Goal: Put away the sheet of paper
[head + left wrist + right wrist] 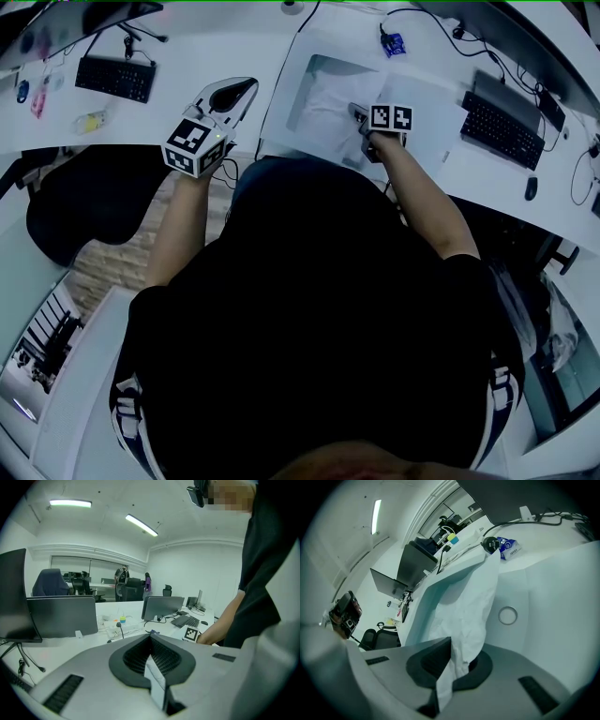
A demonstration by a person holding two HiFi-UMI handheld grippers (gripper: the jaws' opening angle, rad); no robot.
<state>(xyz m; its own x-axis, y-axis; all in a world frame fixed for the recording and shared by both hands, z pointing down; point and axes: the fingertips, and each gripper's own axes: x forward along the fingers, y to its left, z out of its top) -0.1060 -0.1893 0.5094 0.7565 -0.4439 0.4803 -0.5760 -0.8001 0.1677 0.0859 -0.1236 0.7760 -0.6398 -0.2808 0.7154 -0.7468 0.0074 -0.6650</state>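
White table (234,47) curved round the person in an open office, with a keyboard (114,78) off to the left, a second keyboard (502,127) to the right and a black chair (89,202) standing beside the left elbow. Straight ahead sat what looked like a shallow white tray (298,89). The sheet of paper (328,103) lay creased across it, its far end reaching toward a small blue packet (507,547) by the cables.

The right tool (360,112) was closed on the near edge of the sheet. The paper ran straight out from between its jaws, pinched by the pads. The left tool (246,89) hung well apart at the table's edge, left of the tray, jaws together with nothing in them that I could see.

The grasp looked made, and the step in hand seemed to be getting the sheet to its place. I took the tray for that place, though I could not be sure. If so, the next move called for lowering the sheet flat inside the tray's walls, holding the pinch until the paper rested, then opening the jaws. A limp, creased sheet would likely fold or catch on the rim, so a slow, low pass seemed wise.
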